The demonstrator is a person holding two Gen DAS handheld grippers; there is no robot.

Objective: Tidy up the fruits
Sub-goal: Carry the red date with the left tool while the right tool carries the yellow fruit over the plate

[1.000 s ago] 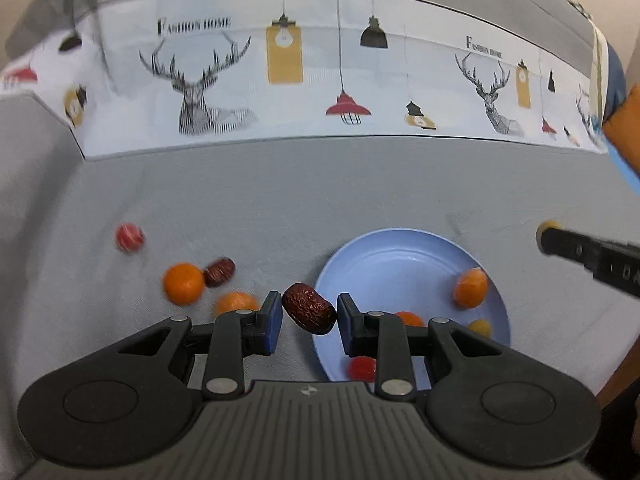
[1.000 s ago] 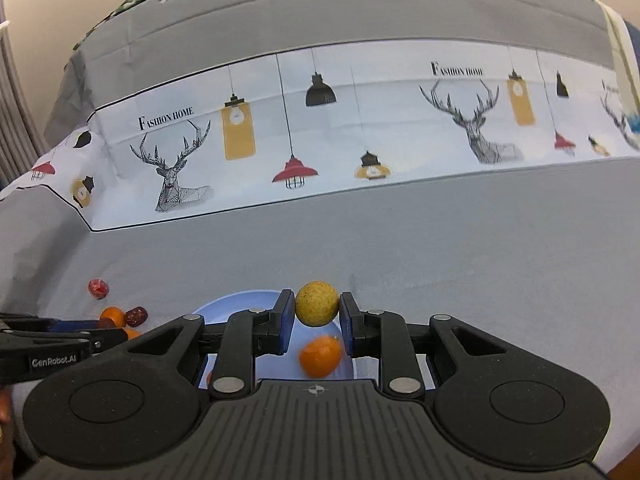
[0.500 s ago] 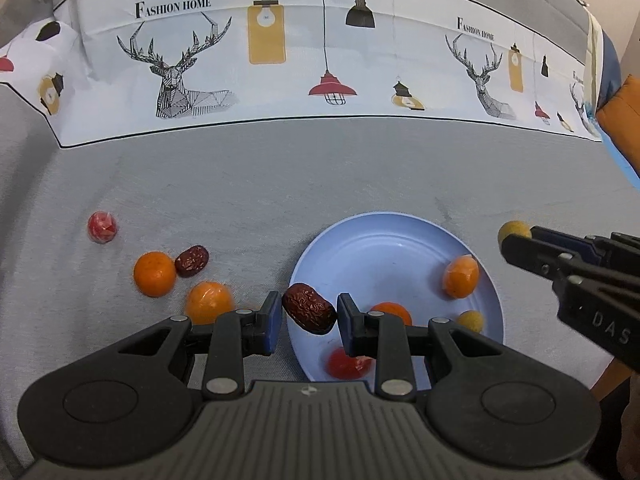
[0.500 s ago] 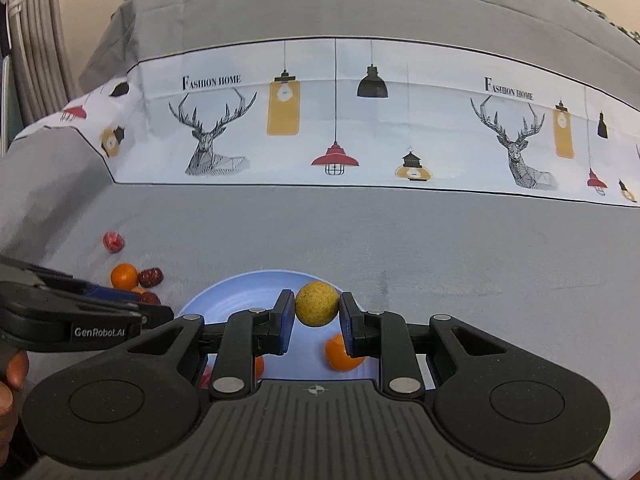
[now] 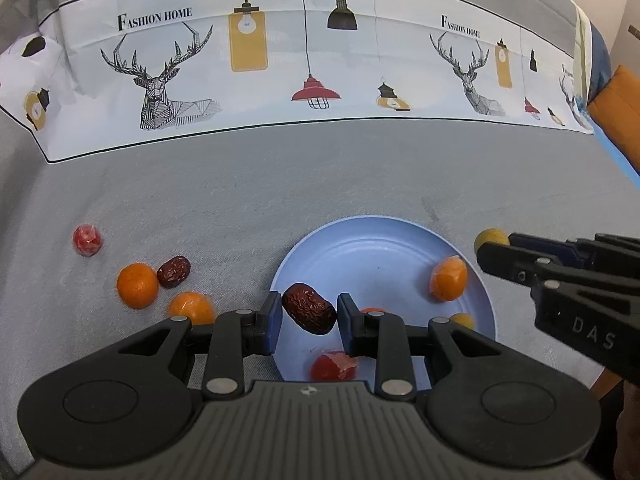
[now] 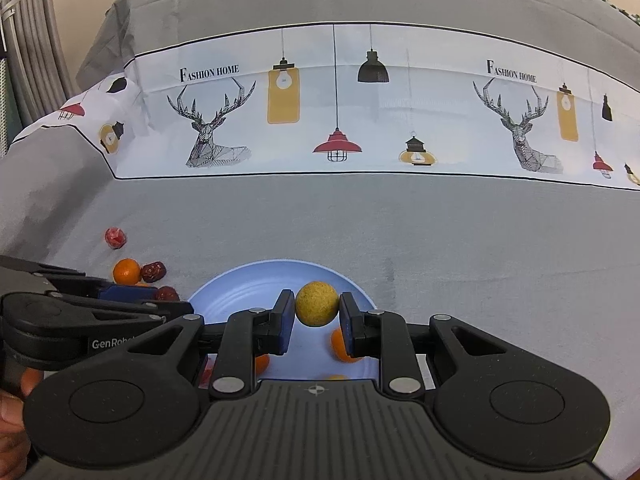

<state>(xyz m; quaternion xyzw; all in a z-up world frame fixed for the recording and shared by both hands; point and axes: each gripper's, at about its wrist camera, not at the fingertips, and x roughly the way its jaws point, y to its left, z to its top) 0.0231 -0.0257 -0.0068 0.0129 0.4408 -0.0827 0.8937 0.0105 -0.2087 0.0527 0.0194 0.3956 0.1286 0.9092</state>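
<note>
Fruits: 4 lie on the blue plate (image 5: 384,240), 4 remain on the bed; your left tool (image 5: 308,320) pinches a red date (image 5: 309,314), your right tool (image 6: 316,316) a yellow ball (image 6: 316,304).

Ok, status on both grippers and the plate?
Left gripper shut on red date. Right gripper shut on yellow fruit. Both over blue plate. Nothing blocking.

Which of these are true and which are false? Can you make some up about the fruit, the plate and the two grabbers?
1. The left gripper holds a red date. True.
2. The right gripper is empty. False: it is shut on a yellow ball-shaped fruit.
3. The blue plate already has fruit in it. True.
4. Every orange is in the plate. False: two oranges lie on the grey cloth to its left.
5. A second red date lies beside an orange on the cloth. True.
</note>
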